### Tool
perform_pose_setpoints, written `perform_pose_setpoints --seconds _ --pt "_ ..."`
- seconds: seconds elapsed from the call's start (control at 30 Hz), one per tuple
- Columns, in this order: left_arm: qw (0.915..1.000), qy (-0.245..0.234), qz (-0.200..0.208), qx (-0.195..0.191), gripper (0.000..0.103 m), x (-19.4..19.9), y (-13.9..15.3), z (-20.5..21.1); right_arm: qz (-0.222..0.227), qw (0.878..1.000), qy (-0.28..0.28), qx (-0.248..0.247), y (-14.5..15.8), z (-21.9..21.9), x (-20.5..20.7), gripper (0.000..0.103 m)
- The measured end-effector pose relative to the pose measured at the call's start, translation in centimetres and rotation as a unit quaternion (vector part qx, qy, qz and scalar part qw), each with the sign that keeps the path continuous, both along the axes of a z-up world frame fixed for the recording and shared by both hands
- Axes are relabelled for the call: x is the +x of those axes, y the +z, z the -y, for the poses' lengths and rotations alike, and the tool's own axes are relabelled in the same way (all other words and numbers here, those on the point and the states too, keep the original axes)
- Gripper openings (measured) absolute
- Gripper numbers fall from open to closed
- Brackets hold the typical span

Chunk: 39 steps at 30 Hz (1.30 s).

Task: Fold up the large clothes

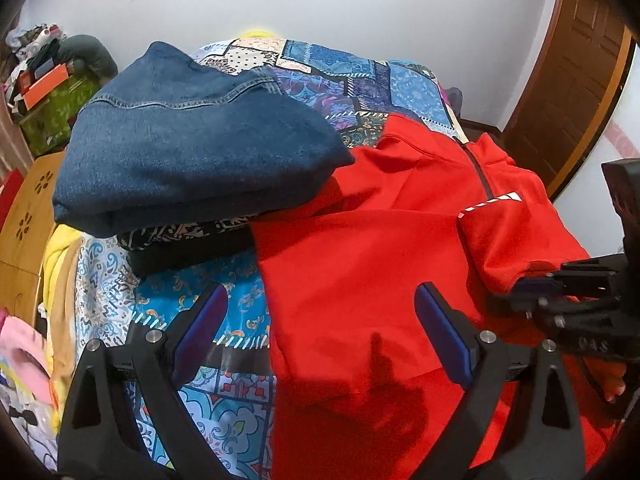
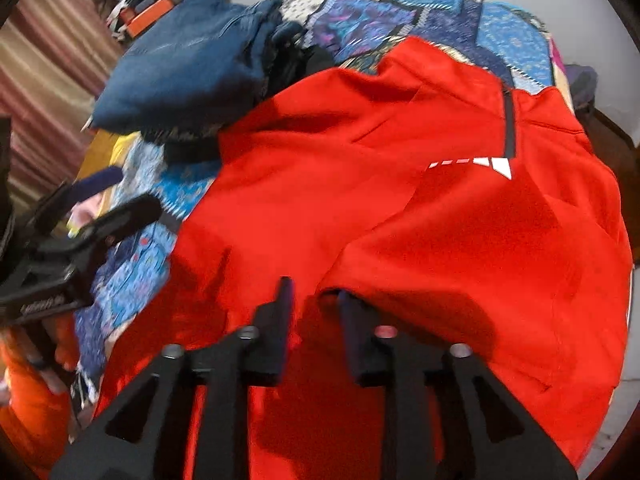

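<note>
1. Red zip-neck top (image 1: 360,220): spread across the near and right part of the bed (image 1: 352,80), collar toward the far wall, dark zip (image 1: 478,168) running down from the collar, white stripe marks (image 1: 496,202) on the chest beside it. One sleeve folded inward over the chest, cuff lying just below the stripes.
2. Bed cover: blue patchwork print, visible past the collar and along the left edge of the red top.
3. Folded denim garment (image 1: 188,140): stacked on a dark patterned folded piece (image 1: 180,240), left of the red top, far side of the bed. Corner of the denim overlapping the red shoulder area.
4. Left tool (image 1: 320,332): jaws wide apart, blue pads (image 1: 202,328) clear of any fabric, nothing gripped. Positioned above the left border of the red top, one finger over the bed cover, the other over red cloth.
5. Right tool (image 2: 312,296): jaws parted only a little, pointed steeply down at the near part of the red top. A fold edge of red cloth lies just at the fingertips; not pinched between the pads as far as the blurred right wrist view shows.
6. Right tool also visible at the right margin of the left wrist view, low over the folded sleeve.
7. Wooden door (image 1: 568,80) at far right; cluttered pile (image 1: 44,68) at far left.
</note>
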<state>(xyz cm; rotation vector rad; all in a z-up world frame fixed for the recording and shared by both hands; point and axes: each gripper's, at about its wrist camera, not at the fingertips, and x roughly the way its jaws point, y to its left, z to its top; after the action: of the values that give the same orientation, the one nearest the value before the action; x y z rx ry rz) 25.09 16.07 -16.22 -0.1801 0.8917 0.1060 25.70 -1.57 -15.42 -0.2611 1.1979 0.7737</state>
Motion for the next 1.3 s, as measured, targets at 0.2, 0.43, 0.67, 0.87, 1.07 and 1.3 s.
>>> perform_pose_setpoints --seconds 0.2,0.43,0.67,0.87,1.07,1.3 --pt "0.9998 -0.017 0.012 0.007 0.095 0.7 1.3 1.7 0.057 0.998 -0.004 0.015 2.7 2.7 -1.6 0.036" --pt "0.9964 -0.068 0.031 0.039 0.095 2.8 3.6 6.4 0.138 0.986 -0.088 0.041 6.6 9.6 -1.0 0.058" --pt "0.9847 -0.152 0.045 0.072 0.095 5.0 4.8 13.3 0.188 0.962 -0.197 0.031 8.0 16.9 0.0 0.064" --pt "0.9678 -0.231 0.033 0.095 0.095 6.5 3.5 19.4 0.177 0.947 -0.267 0.021 7.3 21.5 0.8 0.064" --pt "0.9566 -0.269 -0.039 0.105 0.095 8.6 -0.7 22.7 0.133 0.949 -0.286 0.016 4.5 23.4 1.3 0.064" --pt "0.9510 -0.289 -0.080 0.075 0.103 9.2 -3.4 23.2 0.053 0.957 -0.284 -0.003 -0.9 23.7 2.0 0.064"
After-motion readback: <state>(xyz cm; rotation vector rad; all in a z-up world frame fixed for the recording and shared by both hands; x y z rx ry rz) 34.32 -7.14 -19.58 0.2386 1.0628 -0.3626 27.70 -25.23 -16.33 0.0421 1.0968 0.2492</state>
